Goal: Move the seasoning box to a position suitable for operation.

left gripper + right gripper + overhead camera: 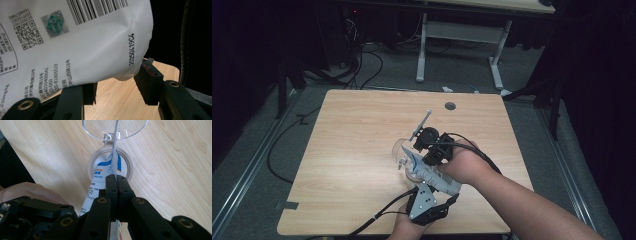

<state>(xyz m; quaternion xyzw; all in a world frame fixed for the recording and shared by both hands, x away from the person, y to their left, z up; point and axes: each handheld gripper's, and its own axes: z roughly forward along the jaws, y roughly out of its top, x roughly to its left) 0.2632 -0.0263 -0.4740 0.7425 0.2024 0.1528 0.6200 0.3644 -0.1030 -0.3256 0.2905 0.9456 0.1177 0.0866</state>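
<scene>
Pouch (pixel 432 175): a white plastic bag with blue print on one face and a barcode, codes and a printed date on the other; it is held above the table between the two tools, slanting from the lower right of the high view up and left toward the cup.
Pouch top (pixel 114 152): a thin flat edge that rises from the right tool's jaws and reaches the rim of the cup.
Cup (pixel 404 148): clear plastic, standing on the table near its middle, just left of the right tool; in the right gripper view its round rim sits at the top edge.
Ring (pixel 110 167): a pale round ring on the table under the pouch, just below the cup in the right gripper view; what it is I cannot tell.
Right tool (pixel 116 178): jaws pressed together on the pouch's flat upper edge, with only the thin film between them.
Left tool (pixel 117 86): jaws stand fairly wide, one at each side of the pouch's lower end; the far jaw touches the pouch's corner, the near one sits under its bulge, so it carries the bag there.
Hands: the right hand (pixel 464 162) grips its tool beside the cup; the left hand (pixel 409 227) is at the table's near edge.
Table (pixel 357 130): light wood.
</scene>
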